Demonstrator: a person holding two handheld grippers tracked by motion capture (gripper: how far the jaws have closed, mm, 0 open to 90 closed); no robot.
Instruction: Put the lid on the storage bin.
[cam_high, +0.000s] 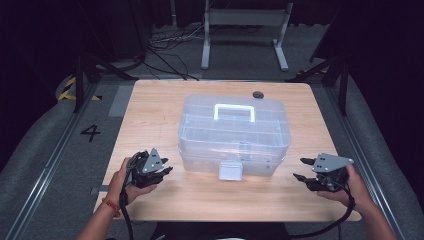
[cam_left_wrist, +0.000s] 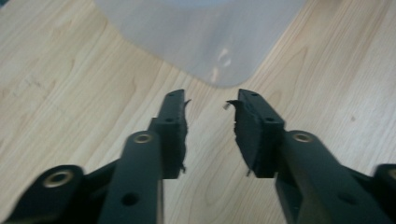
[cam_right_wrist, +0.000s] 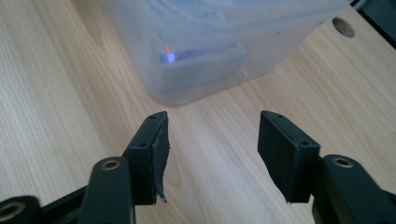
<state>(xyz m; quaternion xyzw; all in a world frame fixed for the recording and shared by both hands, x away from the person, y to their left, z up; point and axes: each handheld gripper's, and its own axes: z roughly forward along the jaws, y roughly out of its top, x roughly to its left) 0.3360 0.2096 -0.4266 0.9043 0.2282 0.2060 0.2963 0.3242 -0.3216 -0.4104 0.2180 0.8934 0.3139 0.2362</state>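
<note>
Storage box (cam_high: 234, 134), bare table (cam_high: 150, 105) both sides

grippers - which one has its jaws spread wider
The right gripper, at the box's right end: its own view shows a broad gap between the pads. The left gripper shows a narrower gap. Neither holds anything.

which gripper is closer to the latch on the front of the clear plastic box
Left, by a modest margin. The left gripper sits just left of the latch, near the box front corner. The right gripper sits farther off, beyond the box's right end.
</note>
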